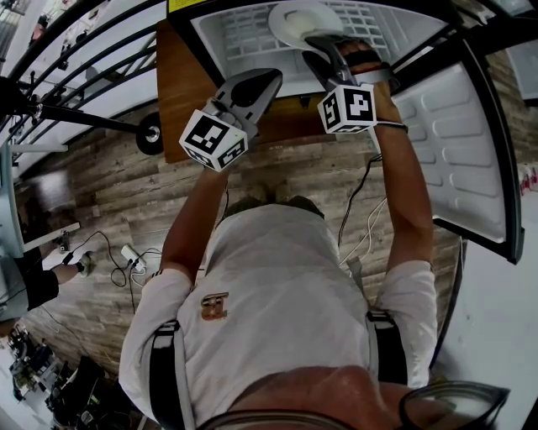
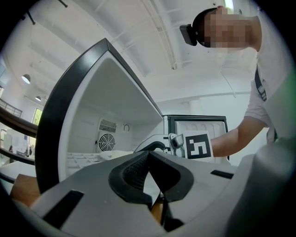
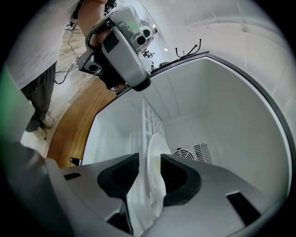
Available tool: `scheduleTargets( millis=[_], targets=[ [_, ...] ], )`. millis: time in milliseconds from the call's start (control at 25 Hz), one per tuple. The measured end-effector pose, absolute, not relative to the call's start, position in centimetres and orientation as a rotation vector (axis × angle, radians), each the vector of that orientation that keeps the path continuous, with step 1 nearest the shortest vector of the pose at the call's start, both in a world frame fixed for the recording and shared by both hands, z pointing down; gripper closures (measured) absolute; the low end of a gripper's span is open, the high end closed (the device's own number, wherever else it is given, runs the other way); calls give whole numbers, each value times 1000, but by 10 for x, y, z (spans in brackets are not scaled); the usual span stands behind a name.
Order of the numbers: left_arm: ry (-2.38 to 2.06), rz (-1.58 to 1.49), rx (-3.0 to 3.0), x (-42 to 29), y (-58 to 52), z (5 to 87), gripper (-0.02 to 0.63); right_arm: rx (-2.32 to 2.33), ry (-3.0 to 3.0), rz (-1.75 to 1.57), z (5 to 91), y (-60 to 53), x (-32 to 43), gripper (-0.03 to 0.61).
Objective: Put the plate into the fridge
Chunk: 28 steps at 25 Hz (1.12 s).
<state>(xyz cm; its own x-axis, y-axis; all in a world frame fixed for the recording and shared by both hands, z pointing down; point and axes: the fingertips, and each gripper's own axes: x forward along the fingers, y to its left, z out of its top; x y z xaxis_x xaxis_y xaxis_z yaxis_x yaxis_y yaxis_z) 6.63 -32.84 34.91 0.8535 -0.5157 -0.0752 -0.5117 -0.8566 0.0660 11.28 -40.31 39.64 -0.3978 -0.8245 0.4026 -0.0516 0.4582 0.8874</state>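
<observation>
The round white plate (image 1: 294,21) lies on the white wire shelf (image 1: 239,34) inside the open white-lined, black-rimmed fridge (image 1: 207,38), at the top of the head view. The right claw (image 3: 149,159) is open, and the plate's rim stands between its pads without being pinched. The left claw (image 2: 148,155) is closed on nothing and hangs just outside the fridge.

The main risk, as I judge it, is in backing out. If the right claw tilts or drifts sideways, a pad could catch the rim and drag the plate toward the shelf's front edge. The plate seems to sit near the front, so the fridge door (image 1: 454,143) might also nudge it on closing.

No brand or text is readable. There are only square black-and-white markers on the cubes and a small, illegible shirt emblem (image 1: 214,305).
</observation>
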Motion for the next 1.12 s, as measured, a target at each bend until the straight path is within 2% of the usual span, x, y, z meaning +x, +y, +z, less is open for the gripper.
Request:
scheduleTargets(
  millis=[1120],
  targets=[
    [-771,-124,2998,71,-319,354,595,881,-1840,-1124,372,-340,100,428]
  ],
)
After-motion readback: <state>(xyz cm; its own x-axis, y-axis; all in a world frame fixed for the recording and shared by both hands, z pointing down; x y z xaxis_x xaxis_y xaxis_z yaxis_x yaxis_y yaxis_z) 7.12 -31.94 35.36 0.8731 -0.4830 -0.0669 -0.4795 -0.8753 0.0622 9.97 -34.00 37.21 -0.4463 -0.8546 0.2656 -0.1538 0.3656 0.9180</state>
